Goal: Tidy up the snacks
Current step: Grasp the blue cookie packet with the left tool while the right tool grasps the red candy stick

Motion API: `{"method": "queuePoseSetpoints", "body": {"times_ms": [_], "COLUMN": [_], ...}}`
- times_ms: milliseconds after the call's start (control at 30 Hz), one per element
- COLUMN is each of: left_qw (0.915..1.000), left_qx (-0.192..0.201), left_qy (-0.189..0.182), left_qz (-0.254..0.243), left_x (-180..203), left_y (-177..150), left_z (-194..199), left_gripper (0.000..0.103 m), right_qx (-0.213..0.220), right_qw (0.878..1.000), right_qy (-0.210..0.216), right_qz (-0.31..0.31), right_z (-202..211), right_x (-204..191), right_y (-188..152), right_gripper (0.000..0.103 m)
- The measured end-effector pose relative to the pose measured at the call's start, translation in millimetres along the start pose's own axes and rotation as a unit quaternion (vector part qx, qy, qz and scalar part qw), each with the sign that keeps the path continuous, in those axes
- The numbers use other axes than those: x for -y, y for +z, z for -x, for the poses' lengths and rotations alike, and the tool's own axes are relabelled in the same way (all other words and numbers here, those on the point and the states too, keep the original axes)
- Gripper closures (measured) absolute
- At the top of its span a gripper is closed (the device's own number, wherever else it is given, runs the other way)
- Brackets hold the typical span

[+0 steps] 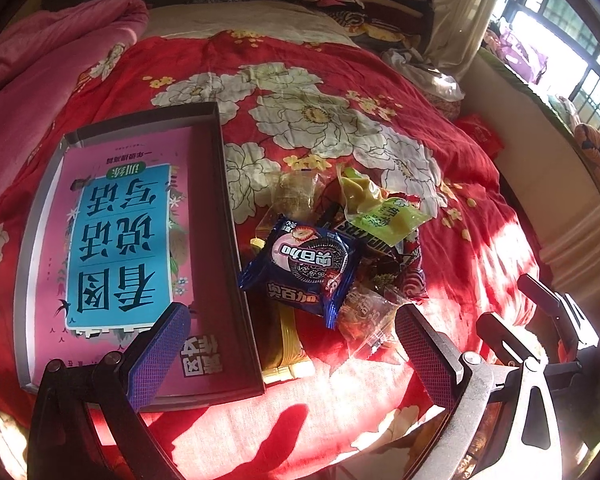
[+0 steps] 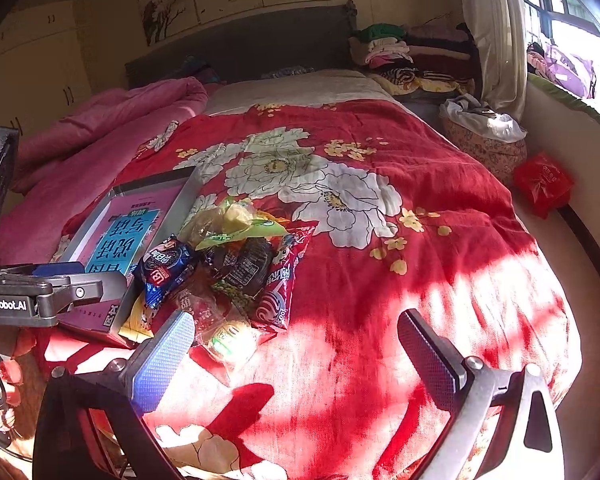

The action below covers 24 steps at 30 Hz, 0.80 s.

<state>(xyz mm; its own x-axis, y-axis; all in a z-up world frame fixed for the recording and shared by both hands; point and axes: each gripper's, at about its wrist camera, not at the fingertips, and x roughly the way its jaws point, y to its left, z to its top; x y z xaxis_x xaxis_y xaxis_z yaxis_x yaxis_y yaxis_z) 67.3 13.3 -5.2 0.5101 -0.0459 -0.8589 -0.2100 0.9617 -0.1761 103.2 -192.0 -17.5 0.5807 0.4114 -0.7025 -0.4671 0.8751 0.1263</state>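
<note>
A pile of wrapped snacks [image 1: 336,248] lies on the red flowered bedspread [image 1: 340,80], with a blue cookie packet [image 1: 304,268] on top and a green packet [image 1: 384,208] behind it. Left of the pile sits a shallow grey box [image 1: 236,240] lined with a pink and blue book cover. My left gripper [image 1: 292,352] hangs open just short of the pile, nothing between its fingers. In the right wrist view the pile [image 2: 228,264] and the box [image 2: 148,216] lie ahead to the left. My right gripper [image 2: 296,360] is open and empty over the sunlit bedspread [image 2: 380,280].
A pink quilt [image 1: 40,80] is bunched along the bed's left side. Folded clothes [image 2: 400,52] are stacked at the headboard, a basket [image 2: 484,136] and a red bag [image 2: 544,184] lie by the window wall. The right gripper's body [image 1: 548,320] shows in the left wrist view.
</note>
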Motion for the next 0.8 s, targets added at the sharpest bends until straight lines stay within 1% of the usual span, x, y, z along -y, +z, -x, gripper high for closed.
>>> {"method": "queuePoseSetpoints", "body": {"times_ms": [100, 167, 233, 300, 400, 500, 600, 667, 733, 800], "left_qw": [0.9997, 0.9994, 0.9991, 0.9986, 0.9974, 0.9965, 0.9956, 0.9951, 0.9945, 0.9938], "left_qx": [-0.008, -0.016, -0.02, -0.023, -0.039, -0.055, -0.066, -0.073, -0.078, -0.085], "left_qy": [0.001, -0.005, -0.012, -0.012, -0.016, -0.021, -0.031, -0.036, -0.04, -0.042], "left_qz": [-0.022, -0.03, -0.036, -0.047, -0.058, -0.059, -0.059, -0.057, -0.057, -0.057], "left_x": [3, 5, 6, 7, 8, 8, 6, 5, 4, 4], "left_y": [9, 16, 22, 27, 31, 33, 35, 36, 37, 37], "left_z": [-7, -12, -16, -20, -28, -35, -41, -44, -47, -50], "left_gripper": [0.001, 0.001, 0.005, 0.006, 0.009, 0.015, 0.022, 0.023, 0.023, 0.025], "right_qx": [-0.008, -0.014, -0.019, -0.031, -0.052, -0.066, -0.082, -0.093, -0.098, -0.1], "right_qw": [1.0, 1.0, 1.0, 0.999, 0.998, 0.998, 0.997, 0.996, 0.995, 0.995], "right_qy": [0.001, 0.0, -0.001, -0.003, -0.012, -0.015, -0.013, -0.008, -0.002, -0.005], "right_qz": [0.0, -0.002, -0.007, -0.013, -0.016, -0.012, -0.007, -0.006, -0.005, 0.003], "right_z": [-7, -14, -20, -29, -45, -59, -73, -81, -87, -93], "right_x": [2, 3, 6, 10, 15, 15, 14, 13, 12, 10], "right_y": [5, 8, 11, 14, 17, 20, 21, 21, 23, 25], "right_gripper": [0.0, 0.0, 0.0, 0.0, 0.0, 0.002, 0.014, 0.024, 0.027, 0.033]}}
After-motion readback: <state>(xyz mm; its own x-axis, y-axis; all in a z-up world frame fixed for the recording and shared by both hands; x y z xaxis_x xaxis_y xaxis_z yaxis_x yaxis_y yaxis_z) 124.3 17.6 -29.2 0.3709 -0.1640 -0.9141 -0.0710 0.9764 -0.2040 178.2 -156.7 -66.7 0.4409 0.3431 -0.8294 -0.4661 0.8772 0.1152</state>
